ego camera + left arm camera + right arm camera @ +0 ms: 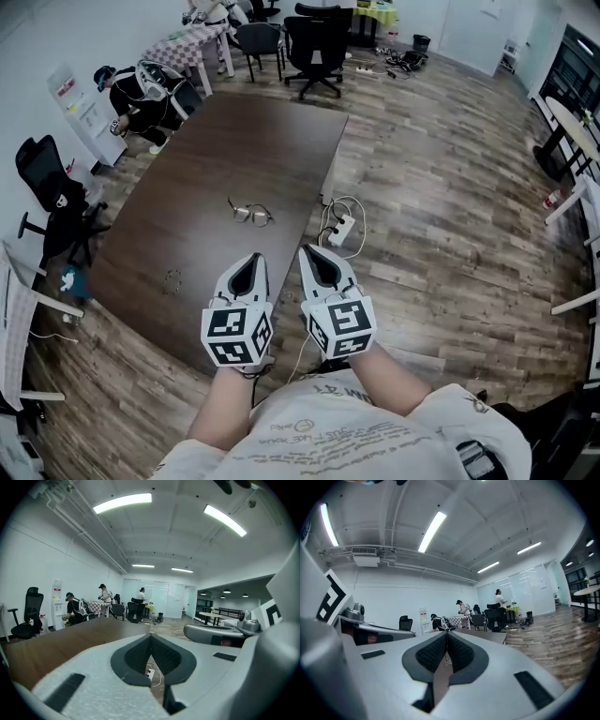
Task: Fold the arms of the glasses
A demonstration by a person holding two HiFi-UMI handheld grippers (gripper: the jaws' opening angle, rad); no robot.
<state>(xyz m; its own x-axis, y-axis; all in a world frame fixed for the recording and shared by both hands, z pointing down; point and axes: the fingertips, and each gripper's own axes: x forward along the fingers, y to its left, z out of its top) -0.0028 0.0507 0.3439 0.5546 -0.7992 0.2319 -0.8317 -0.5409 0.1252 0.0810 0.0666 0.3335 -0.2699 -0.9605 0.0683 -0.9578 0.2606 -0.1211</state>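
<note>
The floor (441, 216) is pale wood-look plank, streaky and matt. On it stands a long rectangular table (234, 159) with a dark brown, faintly grained top. Black mesh-backed office chairs (317, 47) on castors sit at its far end.

Close to the person, the left gripper (249, 261) and right gripper (311, 253) are smooth grey-white moulded shells tapering to points. Each carries a cube of black-and-white square markers at the back. Their black ribbed pads are pressed together, both claws closed with nothing between them.

A white power strip (339, 230) with a looped cable lies on the floor just beside the table's edge.

The glasses (249, 213), thin and wire-framed, rest on the tabletop ahead of the grippers, well apart from both.

Print on the person's shirt is too small to read.
</note>
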